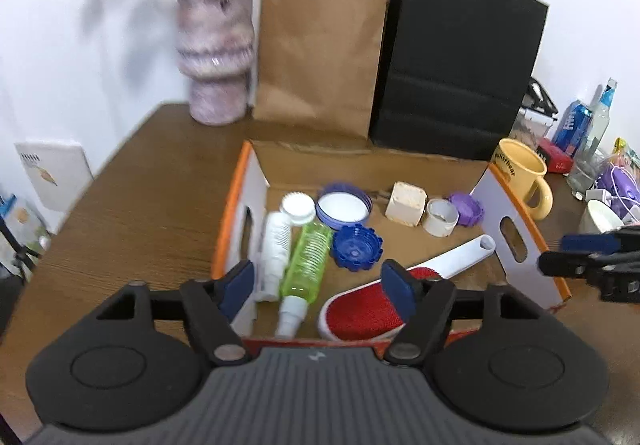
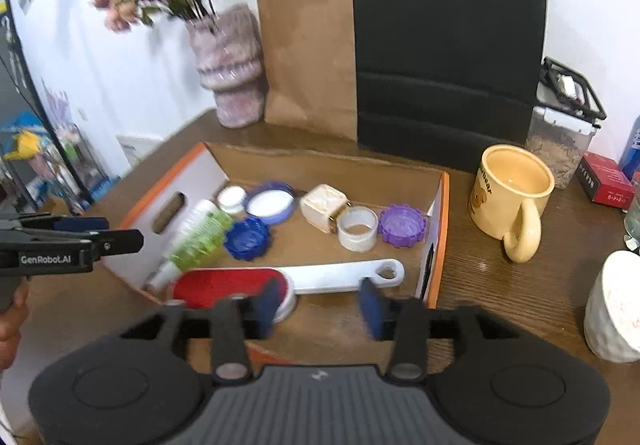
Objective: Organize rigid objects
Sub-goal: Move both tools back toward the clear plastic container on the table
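Cardboard box (image 1: 516, 221), open top, orange-edged white end walls with handle slots; stands mid-frame on the wooden tabletop (image 1: 152, 197).

Contents, left wrist view:
- Green bottle (image 1: 306, 261), lying flat at lower left of the box, long axis running near-vertically in the frame, white nozzle toward the bottom edge.
- White bottle (image 1: 274, 249), touching the green one on its left, same direction.
- Lint brush (image 1: 360, 309), lower centre; long axis diagonal, red head at lower left, white handle pointing to the upper right. In the right wrist view it lies almost level, handle to the right.
- Blue cap (image 1: 356, 247), purple cap (image 1: 466, 209), white-lined lid (image 1: 344, 205), tape ring (image 1: 440, 217), cream cube (image 1: 406, 203), strung across the middle.

Yellow mug (image 2: 508, 197) outside the box, right of it, upright, handle toward the bottom.

Left tongs (image 1: 318, 285): apart, nothing between, above the bottles and brush head.
Right tongs (image 2: 320, 305): apart, empty, above the brush handle.
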The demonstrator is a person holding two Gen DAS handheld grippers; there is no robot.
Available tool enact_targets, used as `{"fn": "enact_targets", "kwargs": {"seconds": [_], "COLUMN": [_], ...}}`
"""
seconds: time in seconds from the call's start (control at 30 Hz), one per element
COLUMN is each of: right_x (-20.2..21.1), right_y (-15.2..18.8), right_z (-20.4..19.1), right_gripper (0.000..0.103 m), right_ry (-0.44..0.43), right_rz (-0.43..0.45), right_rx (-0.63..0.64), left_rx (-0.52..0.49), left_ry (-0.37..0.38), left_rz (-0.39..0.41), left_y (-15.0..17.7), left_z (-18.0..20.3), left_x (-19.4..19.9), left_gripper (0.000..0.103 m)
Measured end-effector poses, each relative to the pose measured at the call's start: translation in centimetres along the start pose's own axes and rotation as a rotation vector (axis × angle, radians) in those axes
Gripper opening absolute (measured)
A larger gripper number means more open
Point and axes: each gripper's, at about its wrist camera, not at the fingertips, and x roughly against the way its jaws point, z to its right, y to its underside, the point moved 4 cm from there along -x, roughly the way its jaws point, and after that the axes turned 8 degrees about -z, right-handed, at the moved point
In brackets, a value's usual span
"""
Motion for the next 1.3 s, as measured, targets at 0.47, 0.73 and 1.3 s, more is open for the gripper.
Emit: {"fn": "enact_targets", "kwargs": {"seconds": [0.47, 0.73, 1.3], "right_x": [10.9, 13.0, 20.8], "right_y": [8.6, 14.7, 32.9], "right_z": [-3.6, -5.2, -12.8], "right_gripper": [0.089, 0.093, 0.103], "right_ry": [0.039, 0.184, 0.228], "right_rz": [0.474, 0.552, 0.592], "right_rx": [0.045, 0.094, 0.077], "left_rx": [-0.019, -0.055, -0.049], "left_ry": [-0.065, -0.075, -0.074], "left_rz": [0.404, 0.498, 0.594], "left_y": [7.8, 12.8, 28.2], "left_z": [0.6, 1.0, -0.8], "left_x": [12.8, 15.8, 25.4], "left_gripper": [0.088, 0.088, 0.101]}}
